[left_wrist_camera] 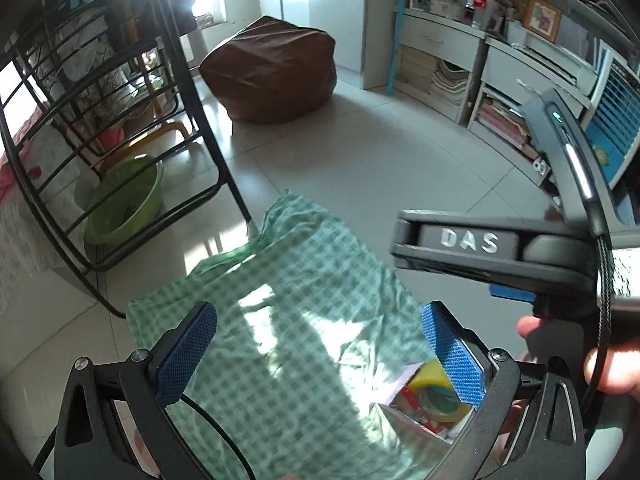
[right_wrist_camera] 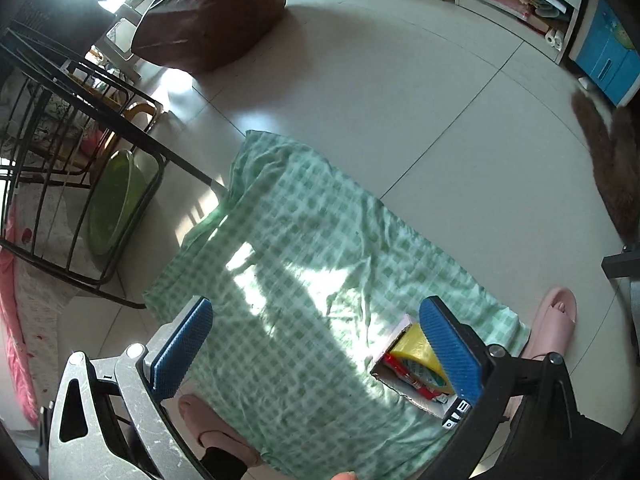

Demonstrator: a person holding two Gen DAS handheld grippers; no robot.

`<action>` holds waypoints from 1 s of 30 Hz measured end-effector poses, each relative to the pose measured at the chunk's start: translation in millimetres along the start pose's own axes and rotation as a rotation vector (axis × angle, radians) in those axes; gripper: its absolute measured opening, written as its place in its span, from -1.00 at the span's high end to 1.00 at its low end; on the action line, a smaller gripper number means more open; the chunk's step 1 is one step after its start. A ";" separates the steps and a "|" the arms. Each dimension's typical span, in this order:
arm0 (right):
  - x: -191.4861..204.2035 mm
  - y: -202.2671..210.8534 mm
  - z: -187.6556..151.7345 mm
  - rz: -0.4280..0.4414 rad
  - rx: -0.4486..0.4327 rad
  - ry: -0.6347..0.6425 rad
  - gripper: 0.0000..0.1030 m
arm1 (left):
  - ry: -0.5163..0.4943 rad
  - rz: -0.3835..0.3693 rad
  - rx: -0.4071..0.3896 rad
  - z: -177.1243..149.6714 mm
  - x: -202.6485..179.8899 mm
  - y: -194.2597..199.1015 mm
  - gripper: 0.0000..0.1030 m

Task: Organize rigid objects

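Note:
A green-and-white checked cloth (left_wrist_camera: 288, 320) (right_wrist_camera: 304, 264) lies spread on the tiled floor. At its near right corner sits a small open cardboard box (left_wrist_camera: 404, 404) (right_wrist_camera: 400, 332). It holds a yellow tape roll (left_wrist_camera: 432, 376) (right_wrist_camera: 416, 348) and a red packet (right_wrist_camera: 404, 374). My left gripper (left_wrist_camera: 320, 356) hovers open above the cloth with nothing between its blue pads (left_wrist_camera: 188, 356). My right gripper (right_wrist_camera: 316, 350) is open too, its right finger (right_wrist_camera: 448, 352) covering part of the box. In the left wrist view the right gripper's black body (left_wrist_camera: 560, 252) crosses the right side, held by a hand (left_wrist_camera: 616, 368).
A black metal frame (left_wrist_camera: 120, 152) (right_wrist_camera: 80, 184) stands left of the cloth, with a green basin (left_wrist_camera: 124, 200) (right_wrist_camera: 116, 204) under it. A brown beanbag (left_wrist_camera: 272, 68) (right_wrist_camera: 208, 20) sits farther back. Shelves with books (left_wrist_camera: 472, 80) line the right. Pink slippers (right_wrist_camera: 556, 312) (right_wrist_camera: 212, 428) flank the cloth's near edge.

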State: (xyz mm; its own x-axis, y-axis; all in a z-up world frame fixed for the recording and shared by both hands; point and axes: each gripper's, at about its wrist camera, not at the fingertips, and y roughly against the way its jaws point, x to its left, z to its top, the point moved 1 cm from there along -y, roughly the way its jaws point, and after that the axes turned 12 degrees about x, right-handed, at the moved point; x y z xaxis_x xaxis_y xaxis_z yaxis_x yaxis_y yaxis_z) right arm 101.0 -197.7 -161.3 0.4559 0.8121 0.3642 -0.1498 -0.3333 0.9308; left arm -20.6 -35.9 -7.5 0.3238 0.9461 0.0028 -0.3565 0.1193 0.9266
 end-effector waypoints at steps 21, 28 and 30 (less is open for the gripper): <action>19.7 0.9 -9.3 -0.290 -0.088 0.213 -1.00 | 0.134 0.013 0.204 -6.8 -0.9 -13.0 -1.00; 16.9 -6.6 -11.2 -0.333 -0.048 0.217 -1.00 | 0.134 0.000 0.267 14.0 1.9 -26.3 -1.00; 15.6 -8.8 -12.0 -0.342 -0.042 0.217 -1.00 | 0.133 -0.002 0.276 15.3 2.3 -28.9 -1.00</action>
State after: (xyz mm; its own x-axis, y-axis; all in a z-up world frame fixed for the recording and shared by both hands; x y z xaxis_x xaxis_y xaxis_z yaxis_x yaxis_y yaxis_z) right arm 98.9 -176.4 -163.5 0.2906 0.9565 0.0265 -0.0596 -0.0096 0.9982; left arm 3.8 -41.7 -28.5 0.2005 0.9792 -0.0319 -0.0980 0.0524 0.9938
